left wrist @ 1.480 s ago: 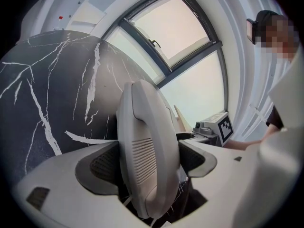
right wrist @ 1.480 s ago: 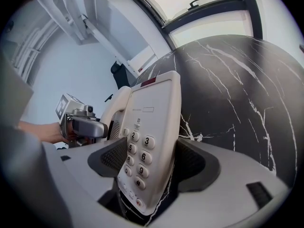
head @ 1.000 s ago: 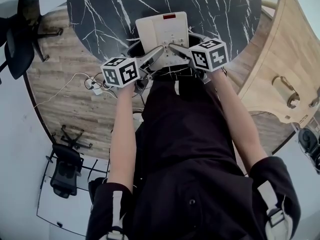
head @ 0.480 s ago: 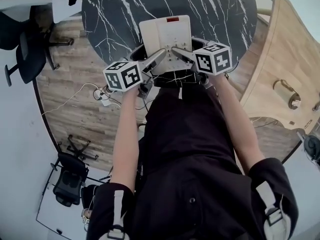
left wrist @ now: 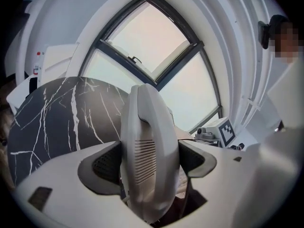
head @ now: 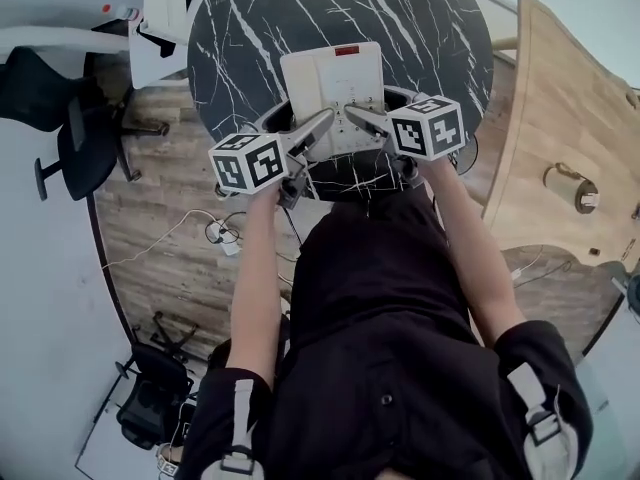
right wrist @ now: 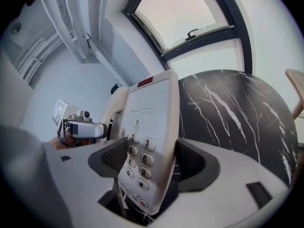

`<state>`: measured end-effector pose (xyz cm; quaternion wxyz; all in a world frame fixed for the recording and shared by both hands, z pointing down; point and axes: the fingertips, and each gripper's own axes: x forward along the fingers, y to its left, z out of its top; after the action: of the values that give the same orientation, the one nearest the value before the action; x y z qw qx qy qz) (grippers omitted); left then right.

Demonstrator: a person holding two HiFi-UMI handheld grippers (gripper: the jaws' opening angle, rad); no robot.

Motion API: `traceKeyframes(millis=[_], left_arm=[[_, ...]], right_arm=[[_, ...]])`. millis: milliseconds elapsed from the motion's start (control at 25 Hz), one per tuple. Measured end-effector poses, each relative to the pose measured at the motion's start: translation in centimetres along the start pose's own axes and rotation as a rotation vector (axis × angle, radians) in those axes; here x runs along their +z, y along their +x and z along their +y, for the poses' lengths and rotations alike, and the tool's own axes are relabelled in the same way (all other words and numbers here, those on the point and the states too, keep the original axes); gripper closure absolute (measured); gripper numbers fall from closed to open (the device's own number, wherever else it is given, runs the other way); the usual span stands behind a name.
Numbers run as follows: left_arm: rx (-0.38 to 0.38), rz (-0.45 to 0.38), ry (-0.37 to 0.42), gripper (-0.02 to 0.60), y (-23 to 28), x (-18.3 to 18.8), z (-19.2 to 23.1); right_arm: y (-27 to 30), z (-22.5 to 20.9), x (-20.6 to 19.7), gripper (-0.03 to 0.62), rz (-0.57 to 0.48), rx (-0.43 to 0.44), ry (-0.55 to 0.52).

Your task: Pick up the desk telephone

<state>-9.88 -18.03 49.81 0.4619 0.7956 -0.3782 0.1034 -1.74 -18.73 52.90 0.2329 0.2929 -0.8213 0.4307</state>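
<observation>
The white desk telephone (head: pixel 333 83) is held over the near part of the round black marble table (head: pixel 420 18). My left gripper (head: pixel 322 120) is shut on its handset side, and the handset (left wrist: pixel 149 146) fills the gap between the jaws. My right gripper (head: pixel 352 113) is shut on the keypad side, the pads pressing the telephone body (right wrist: pixel 149 127) by the number keys. Each gripper view shows the other gripper across the phone: the right gripper (left wrist: pixel 223 131) and the left gripper (right wrist: pixel 78 127). Whether the phone still touches the table I cannot tell.
A pale wooden table (head: pixel 570 118) with a small cup-like thing (head: pixel 572 188) stands to the right. A black office chair (head: pixel 70 118) and a white unit (head: pixel 165 18) are on the left. Cables and a power strip (head: pixel 225 238) lie on the wooden floor.
Both grippers keep their hold on the telephone. The table, floor and chairs have slid right and down in the head view and look smaller.
</observation>
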Motion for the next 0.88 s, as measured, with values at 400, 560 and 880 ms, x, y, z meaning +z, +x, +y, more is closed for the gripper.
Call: traceKeyframes(millis=[400,560,880], left_arm=[[-0.039,-0.164,0.163,0.196,-3.0,8.2,-5.7],[-0.047,-0.199,0.214,0.196,-4.2,10.6,-7.3],[-0.056,-0.281,0.252,0.198,-6.4,13.4,-9.9]], right_arm=[[-5.5,3.6,8.3,0.253,-0.213,-0.023,-0.133],[-7.0,5.0,10.8,0.253,-0.277,-0.027,-0.178],[-9.5,7.4,13.5,0.253,-0.375,-0.023,-0.213]])
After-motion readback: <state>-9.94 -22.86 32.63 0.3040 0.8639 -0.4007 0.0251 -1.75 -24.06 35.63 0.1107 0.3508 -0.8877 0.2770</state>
